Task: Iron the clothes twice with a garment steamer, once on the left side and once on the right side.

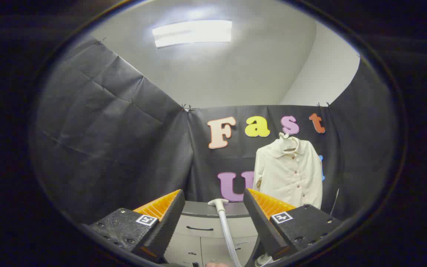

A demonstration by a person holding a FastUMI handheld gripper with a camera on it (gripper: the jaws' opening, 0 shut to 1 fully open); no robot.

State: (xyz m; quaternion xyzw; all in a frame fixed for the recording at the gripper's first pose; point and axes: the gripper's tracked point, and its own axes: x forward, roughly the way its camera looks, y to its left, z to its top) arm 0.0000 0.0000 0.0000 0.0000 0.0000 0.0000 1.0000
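1. Scanning from the left of the frame, I see only bare booth wall (106, 122), so there is open room on that side.
2. At lower centre my gripper (213, 202) has its fingers spread wide, pinching nothing.
3. Between them, the garment steamer (224, 218) stands with its head up, its long axis running up toward the cabinet (202, 228) top. It is not yet gripped.
4. Beyond the right finger, in the right half of the frame, the shirt (289, 172) hangs upright on the wall, so I judge the steamer must travel up and rightward.
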